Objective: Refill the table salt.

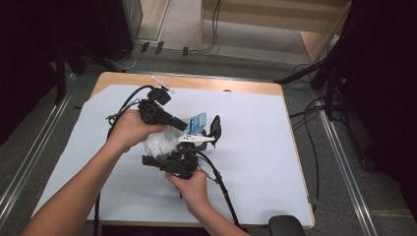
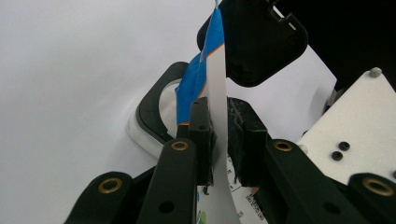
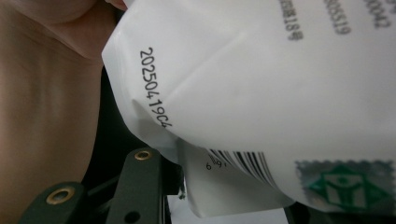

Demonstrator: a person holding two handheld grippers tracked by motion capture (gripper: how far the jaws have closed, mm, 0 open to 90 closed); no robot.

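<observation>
Both grippers work one white pouch (image 1: 160,142) held up over the middle of the table (image 1: 255,162), just above the white sheet. Left gripper (image 2: 219,135) is pressed together on the pouch's flat blue-and-white top edge (image 2: 205,79); the left gripper view has the strip sandwiched between both pads, so a firm pinch. Right gripper (image 1: 162,158) sits under the pouch's body; the right gripper view looks up at the white bottom with date code and barcode (image 3: 243,163), one jaw visible at lower left, but pad contact is hidden, so I cannot tell if it clamps or merely cradles the pouch. A black-rimmed dish-like thing (image 2: 154,116) lies on the table just behind the pouch; what it is I can't say. Step in hand, as I judge it: steadying the pouch between two grippers, probably to tear or open the top, or to tip it toward the dish. Next move likely calls for a sure right-side hold low on the body, then pulling the top strip away while keeping the pouch upright. Risk: the thin strip slipping out, or the contents spilling if the pouch tilts.
</observation>
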